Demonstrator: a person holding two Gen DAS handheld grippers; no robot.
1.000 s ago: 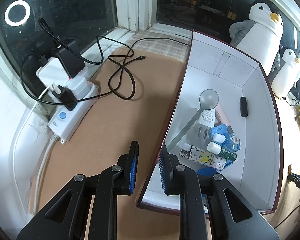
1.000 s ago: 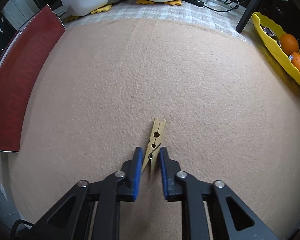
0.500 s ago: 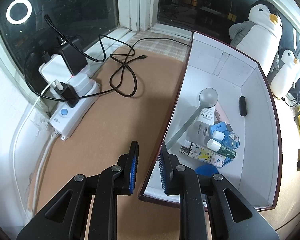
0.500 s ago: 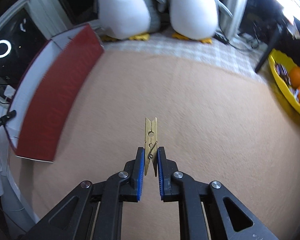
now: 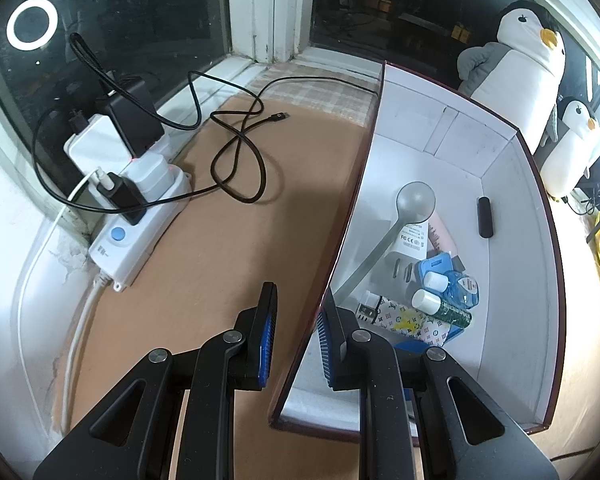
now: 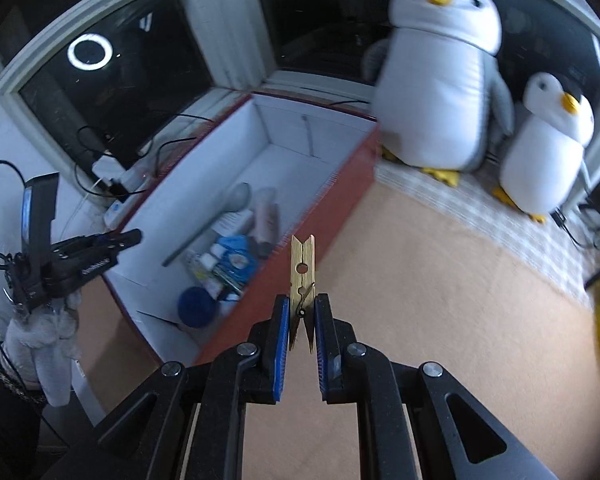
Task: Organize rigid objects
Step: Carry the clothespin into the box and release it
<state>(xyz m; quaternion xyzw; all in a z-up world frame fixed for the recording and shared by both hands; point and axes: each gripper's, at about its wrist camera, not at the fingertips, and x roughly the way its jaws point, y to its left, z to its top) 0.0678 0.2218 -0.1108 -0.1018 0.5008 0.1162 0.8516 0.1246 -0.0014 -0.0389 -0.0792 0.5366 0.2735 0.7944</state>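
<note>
While the right claw [image 6: 302, 334] is clamped on the lower legs of a wooden clothespin [image 6: 302, 270], the pin stands upright between the blue pads, its tip pointing away from the camera, clear of the tan tabletop [image 6: 440, 300] and just beside the near red wall of the box [image 6: 316, 216]. The right wrist view is slightly blurred.

The left claw [image 5: 296, 334] straddles the left wall of the same box [image 5: 516, 280]: one finger stands outside over the tabletop [image 5: 204, 264], the other inside. Its jaws are narrow; whether the pads press on the wall cannot be told. In the right wrist view, a gloved hand [image 6: 44, 328] carries this claw at the far left.

Inside the white-lined box lie a grey spoon [image 5: 400, 216], a white charger [image 5: 410, 236], a blue-capped container [image 5: 448, 280], a green tube with a white cap [image 5: 444, 308], a patterned case [image 5: 404, 322] and a small black stick [image 5: 485, 216].

Left of the box, a white power strip [image 5: 140, 216] holds several plugs, with a black cable [image 5: 240, 160] looped on the tabletop. Two plush penguins [image 6: 440, 80] sit behind the box by the window.
</note>
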